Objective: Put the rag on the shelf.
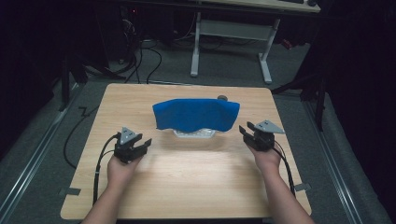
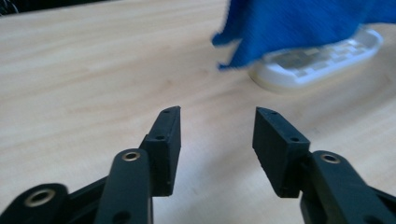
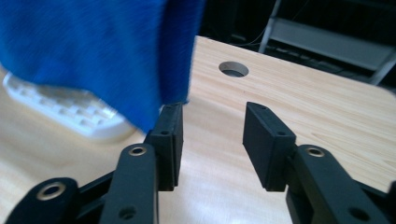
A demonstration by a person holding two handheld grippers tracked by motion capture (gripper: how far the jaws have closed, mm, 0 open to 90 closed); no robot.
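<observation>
Left gripper (image 1: pixel 138 145) open and empty, low over the table, near-left of the cloth. Right gripper (image 1: pixel 251 132) likewise open and empty, just beside the cloth's right edge; blue fabric hanging right by one of its jaws in the right gripper view, touching or not impossible to tell.

Cloth (image 1: pixel 196 114) draped over a white keyboard (image 1: pixel 195 134) at mid-table, covering most of it, the near edge of the keyboard peeking out below.

Risks, as a judgement: loose fabric beside the right jaw likely to snag and drag off if that hand pulls away carelessly; cloth sitting uneven, lower left corner (image 2: pixel 229 58) drooping, so a nudge could slide it and bare more keys.

Table (image 1: pixel 187 182) of pale wood, smooth, with a round hole (image 3: pixel 233 69) near the far right. Beyond: dark room, grey carpet, cables on the floor, a white-legged desk (image 1: pixel 266 56).
</observation>
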